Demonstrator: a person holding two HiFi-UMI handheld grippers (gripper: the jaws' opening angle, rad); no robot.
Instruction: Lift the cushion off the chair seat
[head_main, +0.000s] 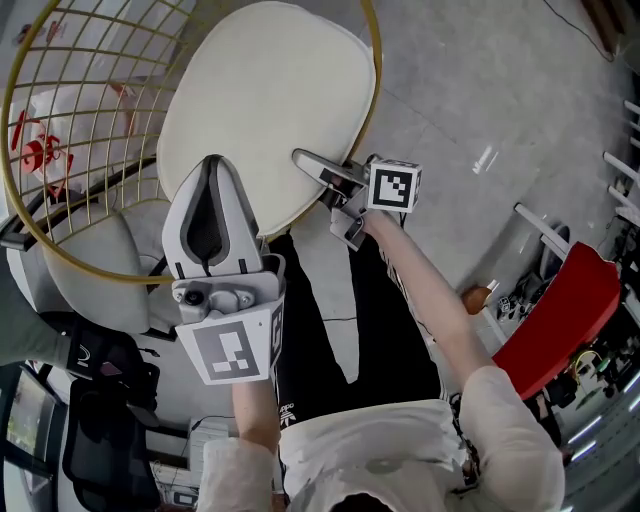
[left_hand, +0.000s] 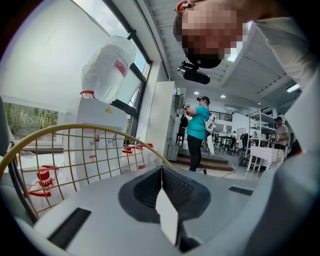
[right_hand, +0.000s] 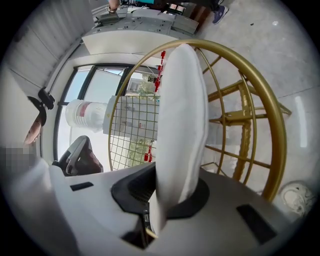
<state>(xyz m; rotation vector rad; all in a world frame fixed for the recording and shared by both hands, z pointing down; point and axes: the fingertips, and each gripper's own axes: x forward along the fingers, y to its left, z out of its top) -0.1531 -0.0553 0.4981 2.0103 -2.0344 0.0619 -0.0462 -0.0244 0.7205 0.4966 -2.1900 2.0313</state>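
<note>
Your right gripper (head_main: 300, 158) has the cushion (head_main: 265, 100) by its near edge. The fingers (right_hand: 132, 187) are pinching the cream padding, and it narrows where they squeeze it. From that gripper's own camera you see the cushion edge-on. It rises straight out of the grip, with the chair's gold hoop (right_hand: 260, 100) and spokes behind it.

From your head camera the cushion is a pale, rounded pad inside the rim of the gold wire chair (head_main: 60, 60), covering the seat. Its near edge points toward you, and your right arm reaches out over your dark trousers to it. The marker cube (head_main: 392, 186) on that gripper faces up. You cannot tell from any view whether the pad has left the seat.

Your left gripper (head_main: 213, 165) sits just beside the cushion's near left edge and overlaps it in the head view. Whether it touches the pad is unclear. Its fingers (left_hand: 175, 187) are pressed together with nothing between them. Past them, its camera shows the chair's wire grid and a water bottle (left_hand: 107, 67) upended on a white dispenser by the window. A person in a teal shirt (left_hand: 197, 130) stands farther back in the room.

A grey office chair (head_main: 100, 270) stands to your left, close to the gold frame. A red seat (head_main: 560, 310) stands well apart on your right, on the concrete floor (head_main: 480, 80).
</note>
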